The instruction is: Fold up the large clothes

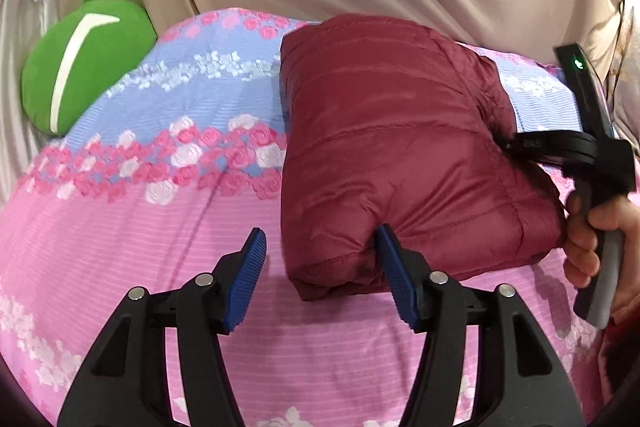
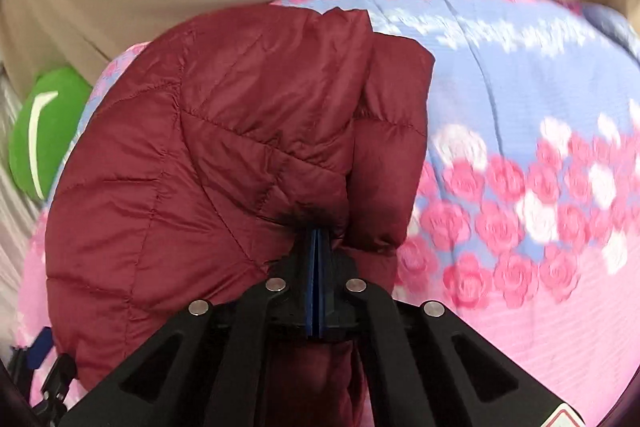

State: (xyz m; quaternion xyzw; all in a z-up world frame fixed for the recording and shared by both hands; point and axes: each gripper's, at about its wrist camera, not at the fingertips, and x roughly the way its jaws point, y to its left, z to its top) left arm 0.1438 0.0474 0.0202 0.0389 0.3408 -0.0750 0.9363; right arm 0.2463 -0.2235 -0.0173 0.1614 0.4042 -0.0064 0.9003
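Resting on the flowered bedspread, the maroon puffer jacket lies folded into a thick bundle just ahead of the left gripper, whose jaws stand apart with one blue pad nudging the bundle's near edge and nothing between them. The right gripper, pressed together, pokes into a crease on the bundle's far side. Slippery, springy padding could puff open if either tool drags sideways, undoing the fold.

Folded jacket on the bedspread — cushion far left, behind.
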